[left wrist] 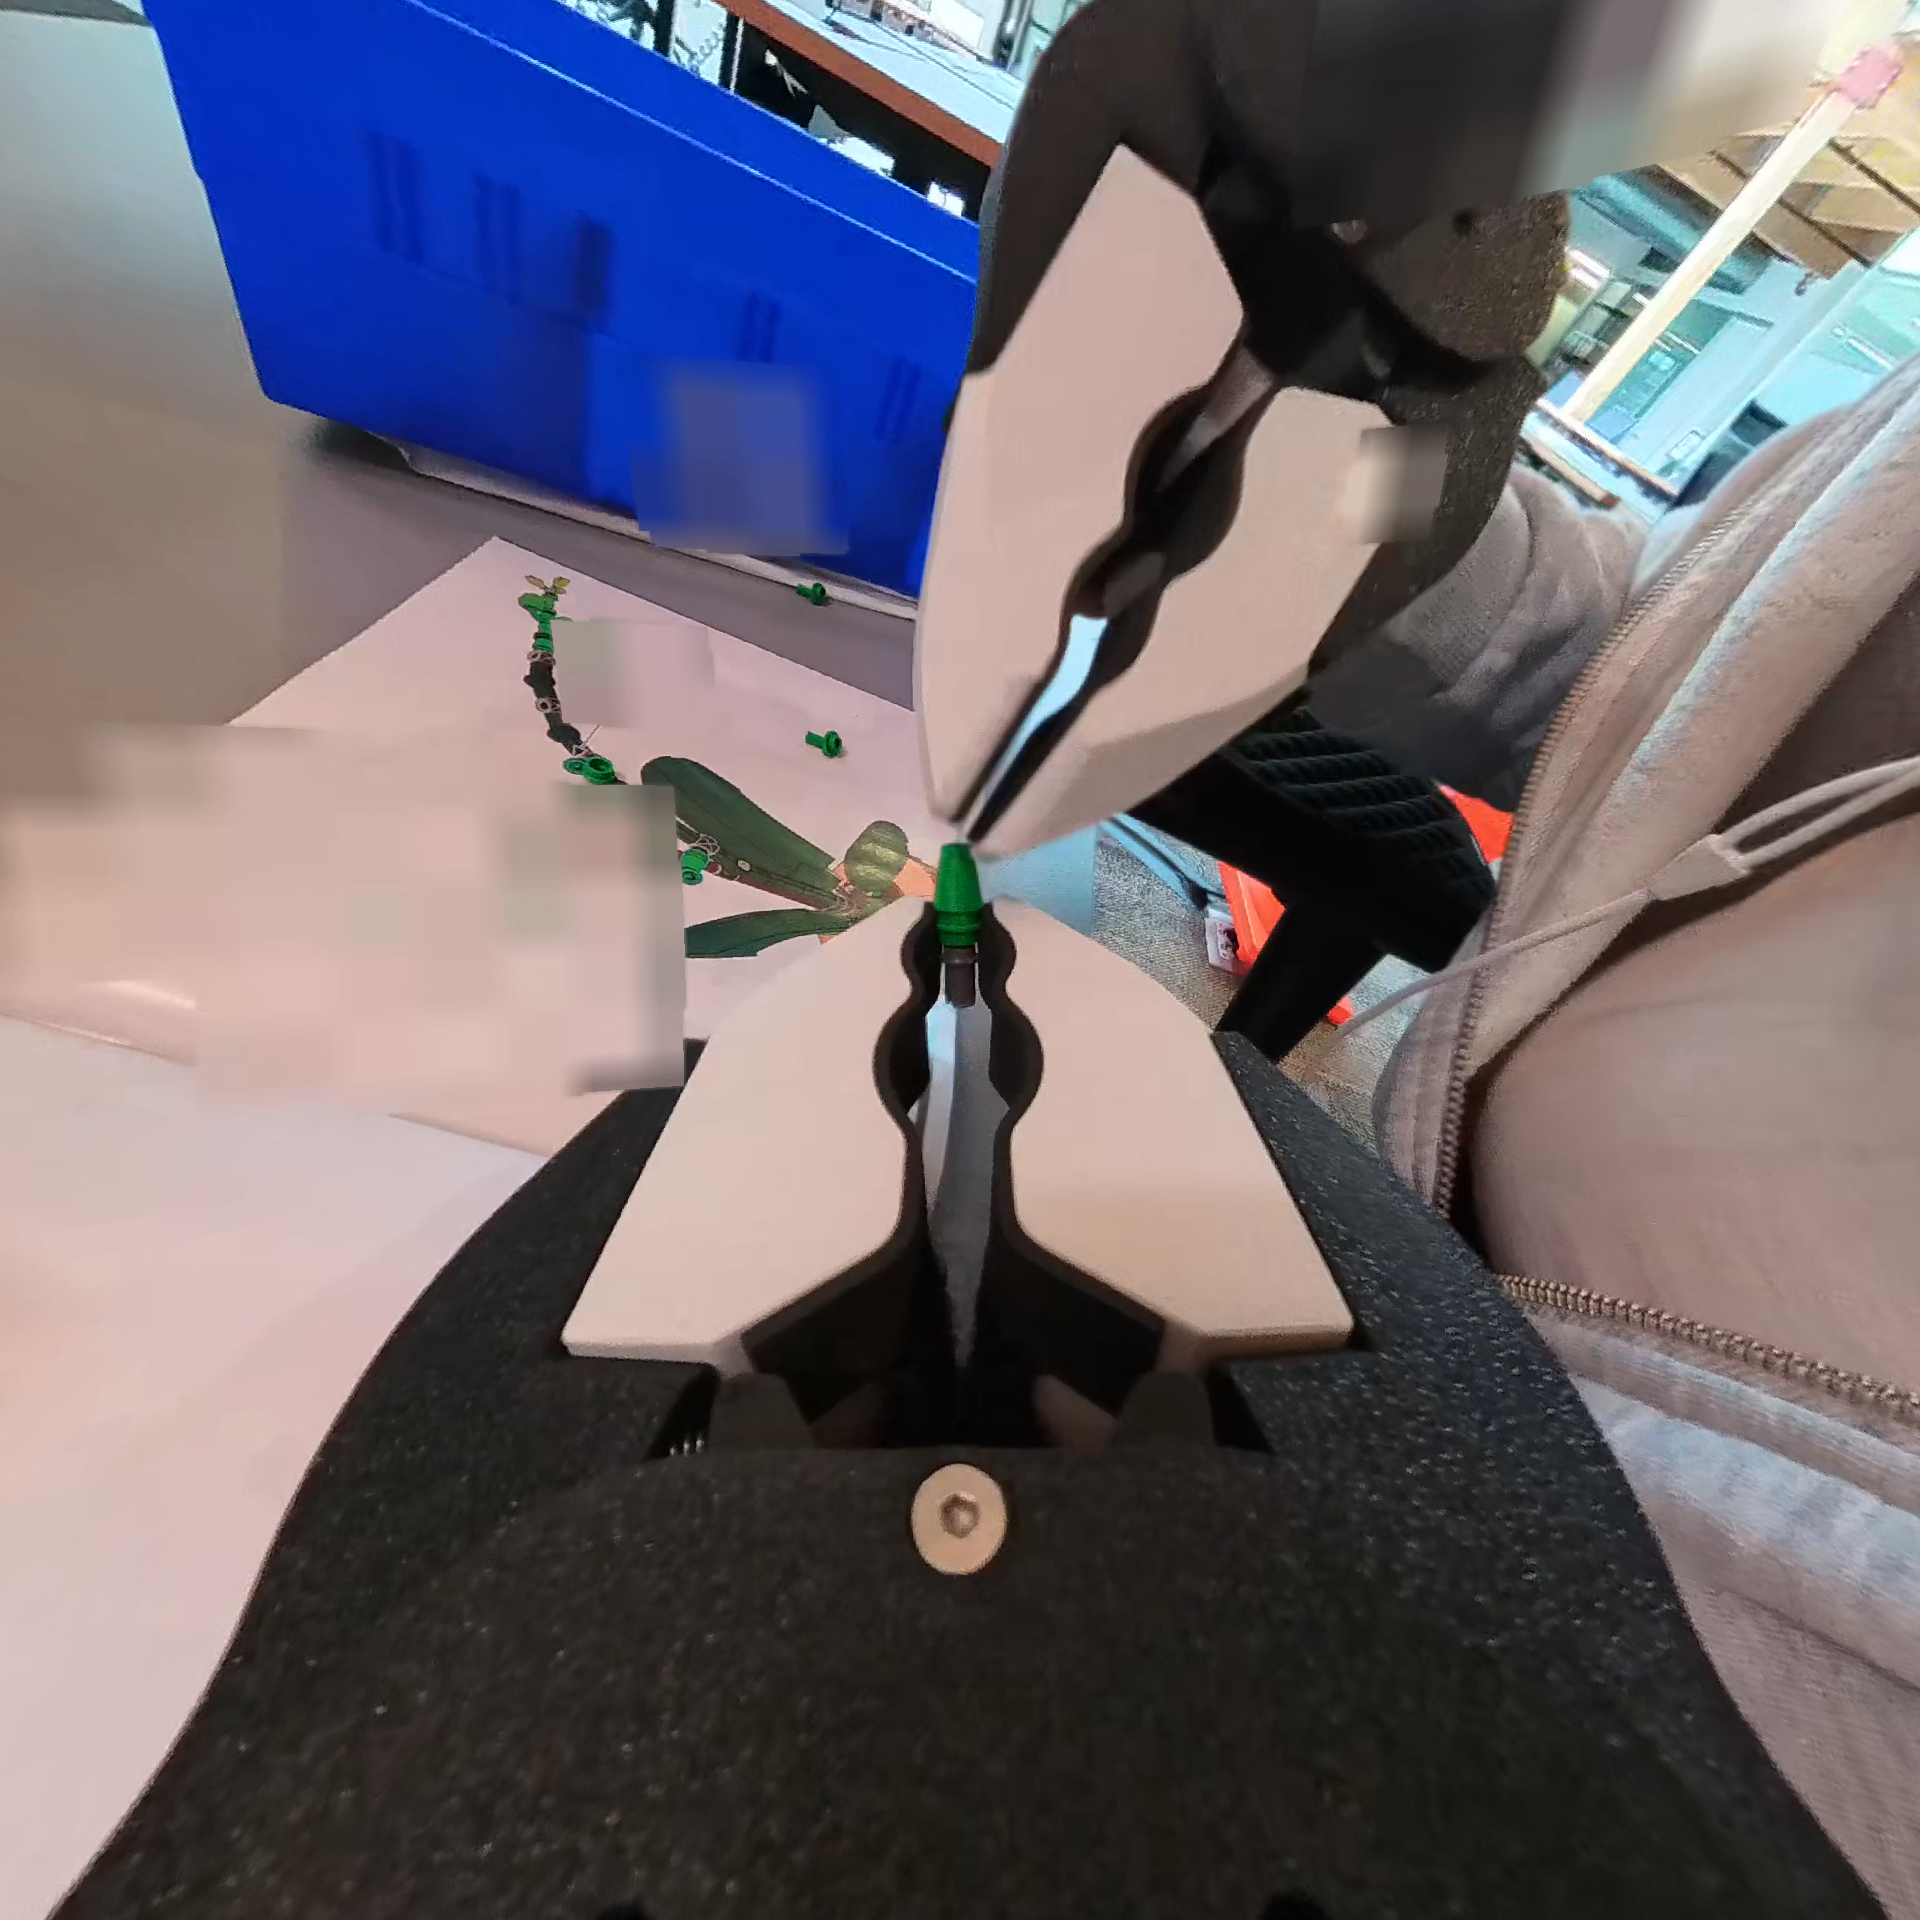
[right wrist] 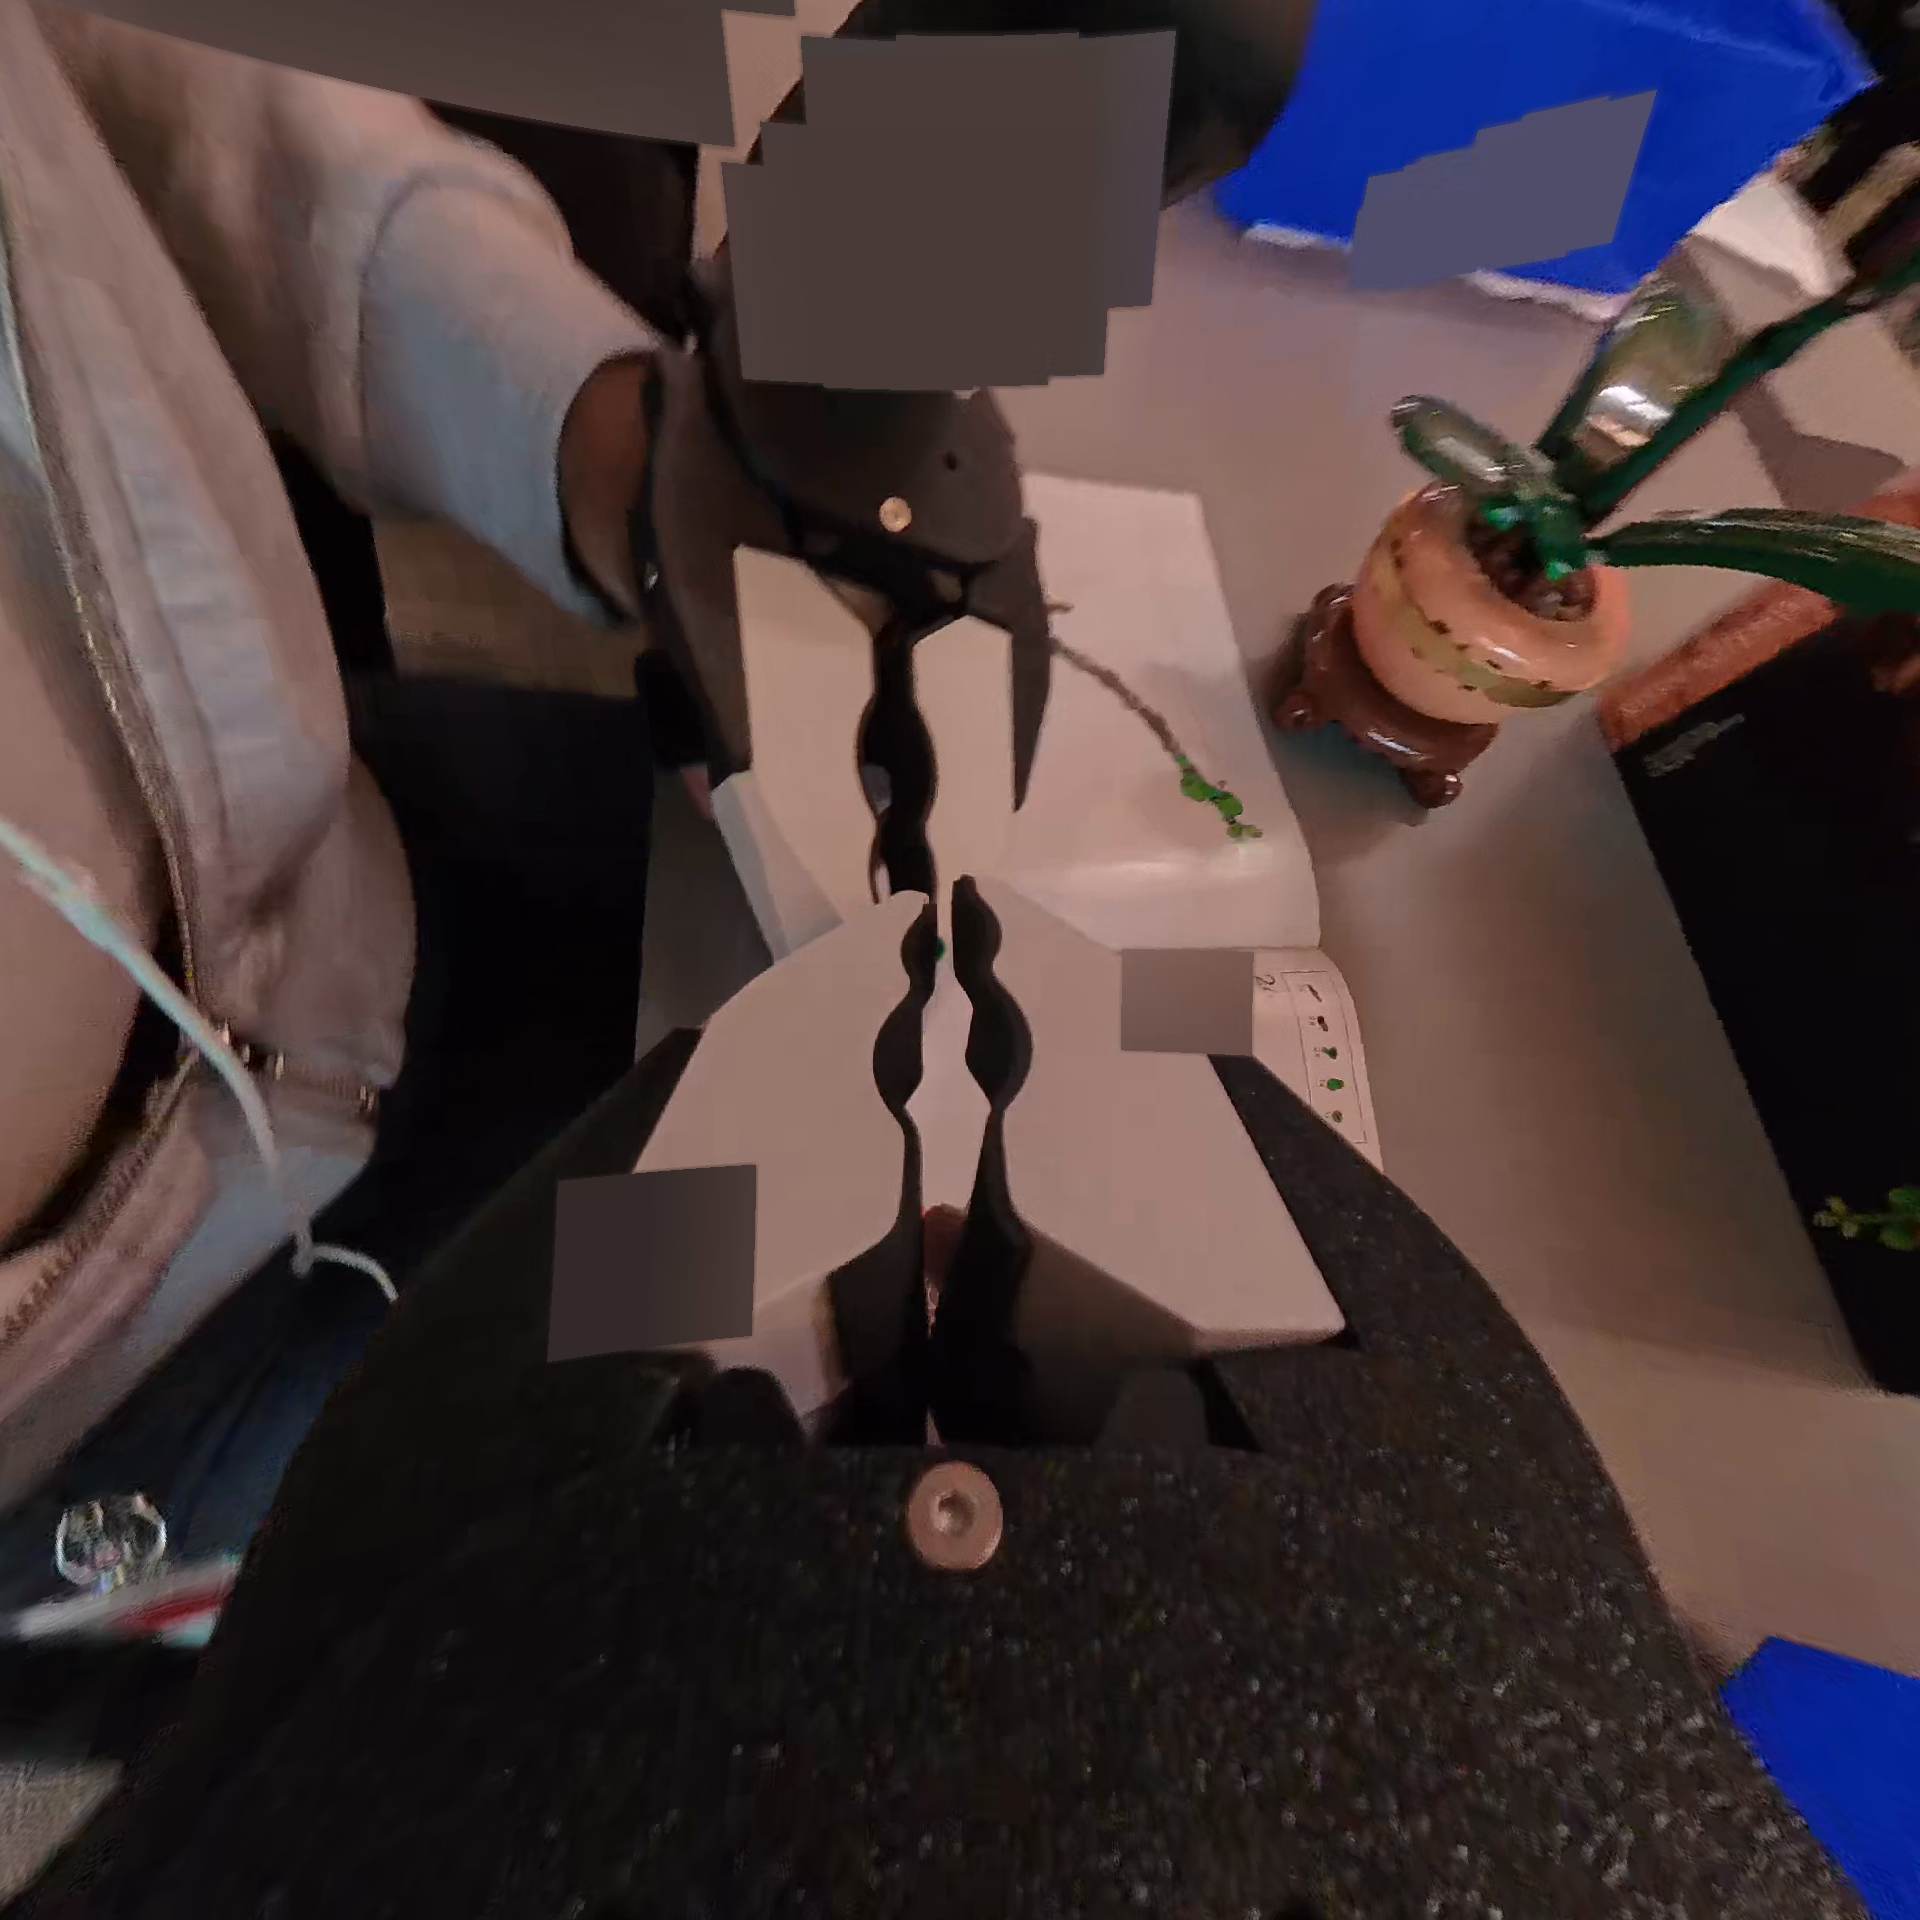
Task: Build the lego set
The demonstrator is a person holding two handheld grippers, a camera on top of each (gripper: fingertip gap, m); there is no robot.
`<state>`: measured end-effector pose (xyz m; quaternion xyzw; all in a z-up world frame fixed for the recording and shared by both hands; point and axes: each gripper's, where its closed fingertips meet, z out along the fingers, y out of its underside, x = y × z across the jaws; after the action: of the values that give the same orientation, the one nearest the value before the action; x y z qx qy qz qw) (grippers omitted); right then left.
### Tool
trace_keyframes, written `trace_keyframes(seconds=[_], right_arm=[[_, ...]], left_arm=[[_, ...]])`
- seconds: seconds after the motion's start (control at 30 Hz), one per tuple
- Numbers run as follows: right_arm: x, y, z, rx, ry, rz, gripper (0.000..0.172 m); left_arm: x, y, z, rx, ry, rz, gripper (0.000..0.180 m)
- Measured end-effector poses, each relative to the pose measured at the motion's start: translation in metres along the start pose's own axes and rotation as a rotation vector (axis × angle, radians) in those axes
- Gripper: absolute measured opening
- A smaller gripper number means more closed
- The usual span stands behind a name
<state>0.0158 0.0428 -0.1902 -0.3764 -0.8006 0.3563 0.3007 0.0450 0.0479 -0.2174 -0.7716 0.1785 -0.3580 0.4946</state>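
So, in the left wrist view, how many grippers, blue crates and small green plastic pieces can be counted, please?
Two-finger grippers: 2 (left gripper, right gripper)
Blue plastic crate: 1
Small green plastic pieces: 5 (green cone-shaped piece gripped by the left gripper; 4 loose green pegs on the white paper sheet:)
Total: 8

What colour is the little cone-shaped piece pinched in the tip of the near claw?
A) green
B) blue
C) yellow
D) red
A: in the left wrist view, the left claw pinches a small green cone-shaped plastic piece with a dark stub below it, and the other claw's closed tips sit right at its point.
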Motion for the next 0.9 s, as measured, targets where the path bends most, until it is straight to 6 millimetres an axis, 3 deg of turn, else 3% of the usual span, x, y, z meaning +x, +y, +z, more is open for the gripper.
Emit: trace_keyframes(seconds=[0.13, 0.23, 0.33, 0.53, 0.73, 0.8, 0.9], right_arm=[[0.022, 0.003, -0.019, 0.091, 0.095, 0.159, 0.01], [0.038, 0.025, -0.029, 0.036, 0.19, 0.252, 0.013], [0.043, 0.054, -0.028, -0.073, 0.222, 0.358, 0.016], [0.039, 0.1, -0.031, -0.291, 0.185, 0.513, 0.015], [0.033, 0.118, -0.057, -0.451, 0.213, 0.558, 0.014], [0.039, 0.121, -0.065, -0.474, 0.275, 0.556, 0.015], [0.049, 0.112, -0.05, -0.383, 0.292, 0.564, 0.015]], left_arm=[[-0.004, -0.009, -0.004, 0.072, -0.02, -0.028, 0.006], [-0.012, -0.022, -0.014, 0.155, -0.047, -0.066, 0.005], [-0.022, -0.032, -0.026, 0.231, -0.078, -0.075, 0.006], [-0.035, -0.029, -0.032, 0.249, -0.096, -0.125, 0.006], [-0.035, -0.026, -0.03, 0.223, -0.074, -0.156, 0.006], [-0.035, -0.025, -0.029, 0.212, -0.071, -0.155, 0.006], [-0.034, -0.023, -0.026, 0.192, -0.071, -0.147, 0.006]])
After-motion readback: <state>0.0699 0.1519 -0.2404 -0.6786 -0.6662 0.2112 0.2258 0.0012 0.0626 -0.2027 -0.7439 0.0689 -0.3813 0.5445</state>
